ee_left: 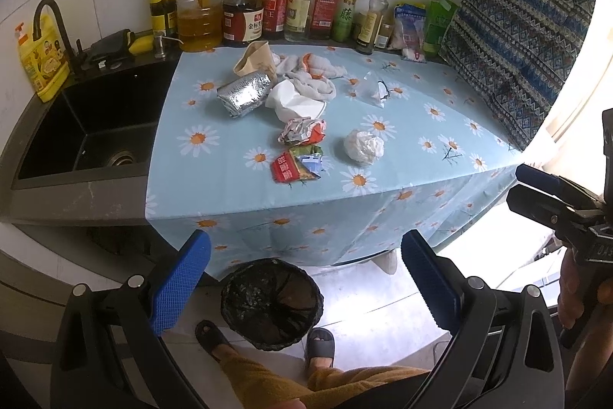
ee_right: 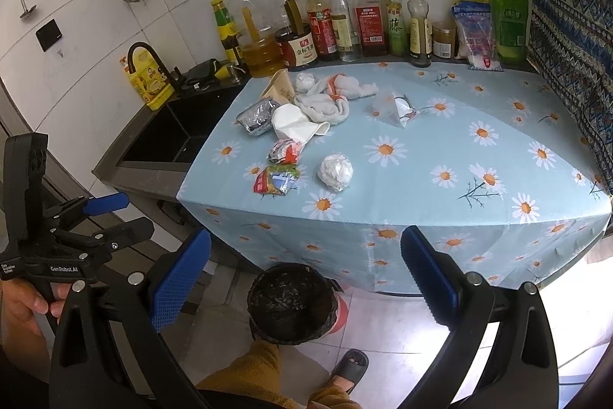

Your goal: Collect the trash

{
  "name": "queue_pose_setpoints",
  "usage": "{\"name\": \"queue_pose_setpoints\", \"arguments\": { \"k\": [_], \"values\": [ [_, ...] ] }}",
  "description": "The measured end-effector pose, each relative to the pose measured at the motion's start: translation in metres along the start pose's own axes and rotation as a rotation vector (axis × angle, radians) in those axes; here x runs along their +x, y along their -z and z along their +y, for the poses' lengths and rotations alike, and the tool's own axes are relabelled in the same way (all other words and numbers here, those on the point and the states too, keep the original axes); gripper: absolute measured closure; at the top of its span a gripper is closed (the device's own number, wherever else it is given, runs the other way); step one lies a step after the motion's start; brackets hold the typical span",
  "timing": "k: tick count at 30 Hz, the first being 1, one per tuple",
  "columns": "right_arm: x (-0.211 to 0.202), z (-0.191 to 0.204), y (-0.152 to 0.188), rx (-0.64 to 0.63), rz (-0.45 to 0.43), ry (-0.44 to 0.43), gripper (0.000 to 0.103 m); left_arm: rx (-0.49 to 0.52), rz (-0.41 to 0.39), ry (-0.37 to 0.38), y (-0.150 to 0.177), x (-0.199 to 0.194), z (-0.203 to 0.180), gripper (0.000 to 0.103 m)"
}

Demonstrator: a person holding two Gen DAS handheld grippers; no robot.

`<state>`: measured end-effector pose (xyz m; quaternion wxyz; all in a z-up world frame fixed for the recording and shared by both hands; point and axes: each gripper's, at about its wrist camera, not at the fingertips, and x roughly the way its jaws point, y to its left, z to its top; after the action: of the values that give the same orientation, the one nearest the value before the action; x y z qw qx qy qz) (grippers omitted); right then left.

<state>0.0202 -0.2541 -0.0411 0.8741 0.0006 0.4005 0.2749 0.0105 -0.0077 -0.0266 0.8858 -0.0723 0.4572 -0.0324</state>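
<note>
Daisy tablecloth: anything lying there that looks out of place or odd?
Yes. Crumpled trash litters the tablecloth: a crushed foil wrapper, torn snack packets, a white paper ball and a rumpled cloth. None is in the bin yet.

Both tools are alike: the left tongs (ee_left: 305, 288) and right tongs (ee_right: 305, 288) have black plastic frames, silver round screws at the pivots and blue dimpled pads (ee_left: 180, 284) on the fingers. White "GenRobot.AI" lettering marks the left tool's body. Below the tongs, mustard-yellow trousers (ee_left: 268, 384) and dark grey slippers (ee_left: 321, 340).
</note>
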Motion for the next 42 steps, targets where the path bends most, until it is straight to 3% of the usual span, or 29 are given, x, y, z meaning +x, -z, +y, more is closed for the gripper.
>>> {"name": "queue_pose_setpoints", "arguments": {
  "k": [18, 24, 34, 42],
  "values": [
    [0.002, -0.002, 0.000, -0.003, -0.038, 0.021, 0.005, -0.003, -0.013, -0.007, -0.005, -0.001, 0.004, 0.006],
    [0.016, -0.012, -0.002, -0.003, -0.011, -0.006, 0.005, -0.016, 0.003, -0.001, -0.002, 0.006, 0.003, 0.006],
    [0.060, -0.005, -0.023, -0.044, 0.036, -0.071, 0.009, -0.079, 0.033, -0.026, 0.003, 0.016, 0.026, 0.006],
    [0.137, -0.024, -0.041, -0.067, 0.109, -0.013, 0.019, -0.162, 0.059, -0.101, 0.014, 0.024, 0.073, 0.006]
  ]
}}
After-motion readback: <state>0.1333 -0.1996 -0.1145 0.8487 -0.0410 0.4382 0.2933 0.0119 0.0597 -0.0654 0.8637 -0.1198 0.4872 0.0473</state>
